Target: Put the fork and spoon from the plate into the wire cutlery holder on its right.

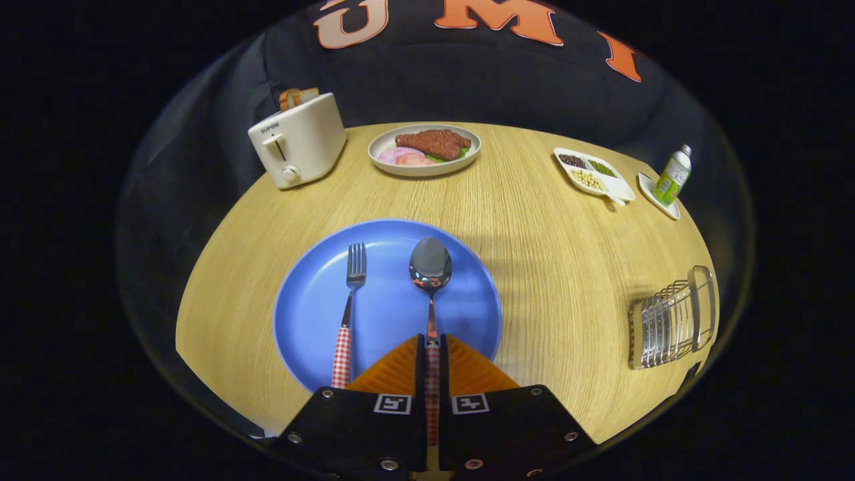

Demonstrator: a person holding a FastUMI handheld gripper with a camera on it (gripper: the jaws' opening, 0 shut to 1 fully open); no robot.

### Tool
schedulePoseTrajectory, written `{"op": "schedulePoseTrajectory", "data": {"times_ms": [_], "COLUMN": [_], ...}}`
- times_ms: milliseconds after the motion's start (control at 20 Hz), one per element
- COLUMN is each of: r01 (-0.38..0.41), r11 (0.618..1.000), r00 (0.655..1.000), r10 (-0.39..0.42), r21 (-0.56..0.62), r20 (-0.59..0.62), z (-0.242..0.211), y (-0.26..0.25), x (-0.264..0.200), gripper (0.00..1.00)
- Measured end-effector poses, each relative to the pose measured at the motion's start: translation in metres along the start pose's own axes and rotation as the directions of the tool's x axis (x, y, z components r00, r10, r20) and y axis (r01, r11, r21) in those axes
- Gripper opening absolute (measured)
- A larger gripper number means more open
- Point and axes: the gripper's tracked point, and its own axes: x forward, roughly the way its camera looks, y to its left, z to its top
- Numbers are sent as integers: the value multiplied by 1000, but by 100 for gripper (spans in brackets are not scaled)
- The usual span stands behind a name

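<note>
Where the round wooden counter point(534, 267) spreads out beyond the tongs, it carries everything in sight. Next in size is the blue plate point(387, 314), lying just ahead of the tongs, its near rim passing under their tips. On the counter's far left stands a cream toaster point(298, 140) with bread slices poking out of its slot. Beside it, at the far edge, sits a pale dish point(425, 151) holding a slab of meat with sliced garnish. Well to the right of the blue plate, near the counter's right edge, the wire cutlery holder point(671, 324) stands with nothing seen in it. At the far right lies a white divided tray point(596, 175) with three kinds of beans or grains, and just past it a small green bottle point(672, 176) on a white saucer. The tongs point(432, 344) are pressed together on the checked handle of the spoon point(431, 267), which runs between both fingers; its bowl lies on the plate straight ahead of them. The fork point(352, 287) lies on the plate just left of the spoon, parallel to it, tines pointing away, its checked handle beside the left finger and apart from it.
</note>
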Motion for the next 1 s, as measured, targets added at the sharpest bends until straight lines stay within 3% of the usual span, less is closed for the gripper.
{"op": "schedulePoseTrajectory", "data": {"times_ms": [500, 800, 1000], "r01": [35, 101, 158], "r11": [999, 994, 985], "r00": [978, 972, 976], "r10": [-37, -109, -167], "r21": [9, 49, 70], "r20": [204, 207, 141], "z": [70, 74, 58], "y": [-64, -126, -169], "x": [-93, -133, -146], "gripper": [7, 7, 7]}}
